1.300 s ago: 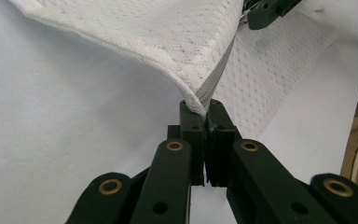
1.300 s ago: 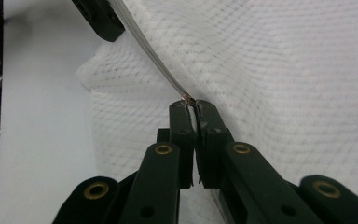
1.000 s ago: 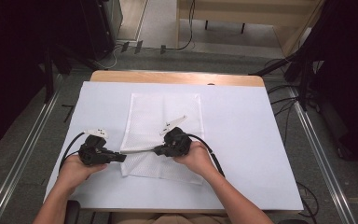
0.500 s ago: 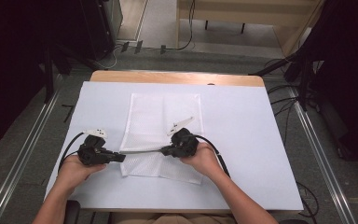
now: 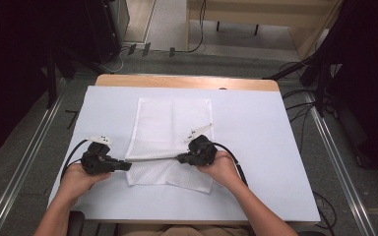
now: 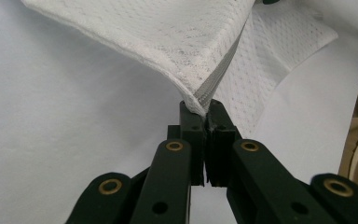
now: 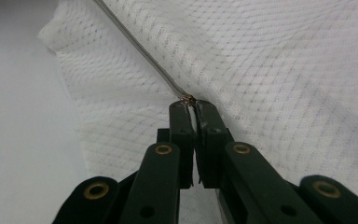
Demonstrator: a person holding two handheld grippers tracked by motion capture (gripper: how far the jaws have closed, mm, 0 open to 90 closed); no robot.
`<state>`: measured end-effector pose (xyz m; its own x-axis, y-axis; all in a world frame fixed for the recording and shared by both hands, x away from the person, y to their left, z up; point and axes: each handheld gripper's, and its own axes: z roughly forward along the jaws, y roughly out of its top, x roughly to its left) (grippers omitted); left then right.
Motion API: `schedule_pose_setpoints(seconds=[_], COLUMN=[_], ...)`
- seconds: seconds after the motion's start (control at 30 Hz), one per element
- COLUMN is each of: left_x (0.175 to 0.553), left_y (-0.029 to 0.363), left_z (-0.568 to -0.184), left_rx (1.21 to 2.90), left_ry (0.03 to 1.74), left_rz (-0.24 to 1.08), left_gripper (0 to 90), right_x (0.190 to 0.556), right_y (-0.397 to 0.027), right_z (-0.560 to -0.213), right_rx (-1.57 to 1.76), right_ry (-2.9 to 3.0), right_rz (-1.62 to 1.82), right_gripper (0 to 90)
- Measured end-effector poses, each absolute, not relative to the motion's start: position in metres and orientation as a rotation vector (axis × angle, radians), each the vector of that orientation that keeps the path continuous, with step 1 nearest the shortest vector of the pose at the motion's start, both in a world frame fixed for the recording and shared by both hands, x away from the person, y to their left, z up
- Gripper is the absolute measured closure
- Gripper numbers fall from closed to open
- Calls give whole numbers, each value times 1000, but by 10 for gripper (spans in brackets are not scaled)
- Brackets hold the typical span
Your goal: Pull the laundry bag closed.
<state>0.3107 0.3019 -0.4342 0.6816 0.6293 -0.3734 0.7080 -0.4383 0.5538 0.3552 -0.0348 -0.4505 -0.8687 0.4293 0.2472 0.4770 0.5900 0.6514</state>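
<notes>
A white mesh bag (image 5: 172, 132) is spread on the worktop (image 5: 256, 128), reaching from near the far edge toward the near edge, about midway between the side edges. Its grey zipper (image 5: 152, 158) is stretched between the two claws. The left claw (image 5: 126, 166) is pressed together on the zipper's end at the bag's left edge, the fabric being lifted there. The right claw (image 5: 181, 158) is pinched on the zipper pull (image 7: 187, 98), over the bag's right part.
</notes>
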Motion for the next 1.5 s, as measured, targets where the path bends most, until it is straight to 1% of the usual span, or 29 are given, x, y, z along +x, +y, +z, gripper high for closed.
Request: schedule_pose_setpoints(seconds=[1.2, 1.5], left_x=[309, 309], left_y=[307, 309], left_z=[-436, -437], left_rx=[2193, 2194], left_ry=[1036, 1041], left_rz=[-152, -157], left_gripper=[888, 888], right_x=[351, 352], right_y=[-73, -88], right_z=[-454, -455], right_rx=[-856, -907], right_ry=[-2732, -2725], right_rz=[-1147, -1130], right_gripper=[883, 883])
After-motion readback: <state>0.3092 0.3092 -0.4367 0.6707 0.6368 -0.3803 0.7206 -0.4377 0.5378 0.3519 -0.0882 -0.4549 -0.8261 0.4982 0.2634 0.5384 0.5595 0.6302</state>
